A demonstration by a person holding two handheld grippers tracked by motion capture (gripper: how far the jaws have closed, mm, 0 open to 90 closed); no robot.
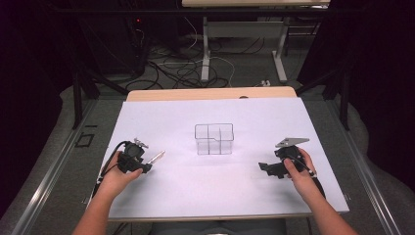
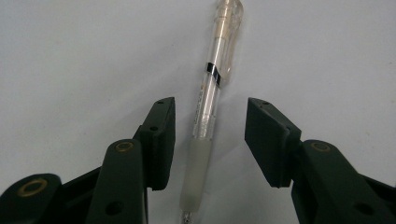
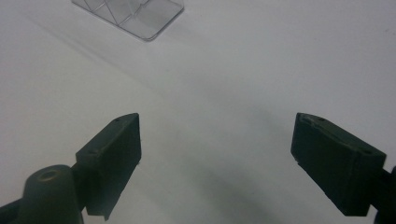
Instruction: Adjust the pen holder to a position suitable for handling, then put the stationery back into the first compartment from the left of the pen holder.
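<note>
The clear plastic pen with a frosted grip sleeve (image 2: 208, 107) lay flat on the white worktop (image 1: 205, 186), lengthwise between the jaws of the left hand-held gripper (image 2: 210, 140). Those jaws were not yet pressing on it; a gap showed on either side, narrower at the left pad. To do the grasp well, the gripper should probably centre over the barrel just above the sleeve and squeeze squarely, so the pen did not roll or skid. The left hand (image 1: 115, 178) held its gripper low and tilted down towards the sheet. The right hand-held gripper (image 3: 217, 154) was released, jaws spread wide with nothing between them, resting near the worktop. The clear plastic compartmented organiser box (image 1: 214, 139) stood ahead of it, well apart.
</note>
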